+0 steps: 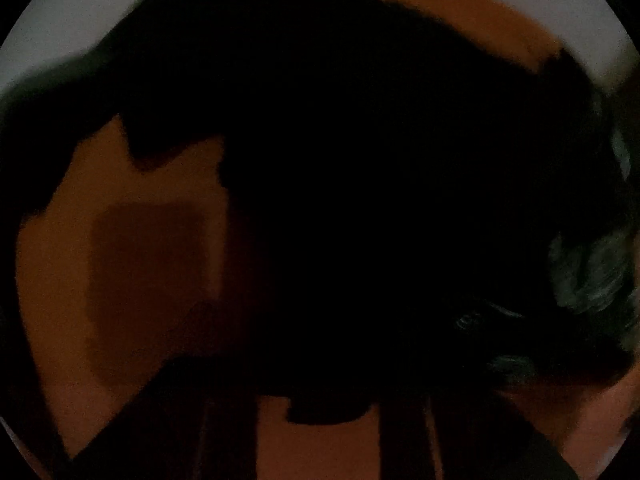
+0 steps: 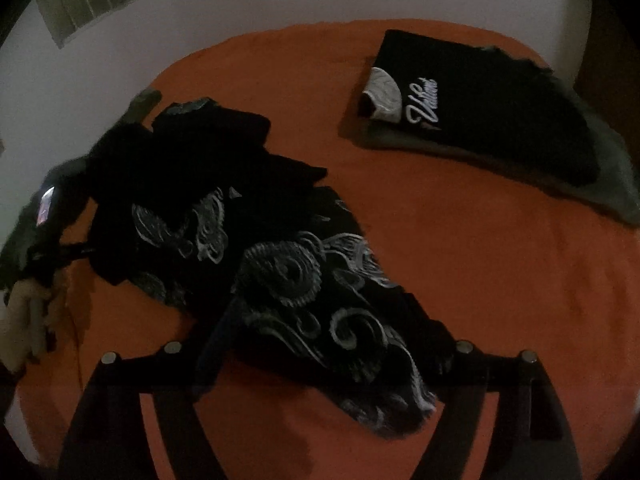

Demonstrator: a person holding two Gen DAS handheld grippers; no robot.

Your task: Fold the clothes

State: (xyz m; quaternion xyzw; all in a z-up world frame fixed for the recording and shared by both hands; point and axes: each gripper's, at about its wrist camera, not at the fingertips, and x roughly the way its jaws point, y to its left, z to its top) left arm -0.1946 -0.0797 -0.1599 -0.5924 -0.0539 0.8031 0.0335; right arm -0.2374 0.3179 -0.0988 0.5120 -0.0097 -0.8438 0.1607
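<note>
two shirts [image 2: 492, 120] lie folded on the orange bed [image 2: 480, 280]; the patterned black shirt [image 2: 280, 272] is still crumpled. left gripper [image 1: 332, 420] fingers sit together on its cloth, right gripper [image 2: 320, 392] fingers apart.

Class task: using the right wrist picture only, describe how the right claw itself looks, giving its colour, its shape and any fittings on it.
The right claw is black: two broad flat fingers angle in from the lower corners, widest at the picture's bottom edge. Round silver studs dot their upper edges, two per side. No cable or sleeve can be made out in the dim light.

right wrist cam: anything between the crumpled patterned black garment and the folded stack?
Nothing. In the right wrist view only bare orange sheet separates the patterned garment from the folded stack.
</note>
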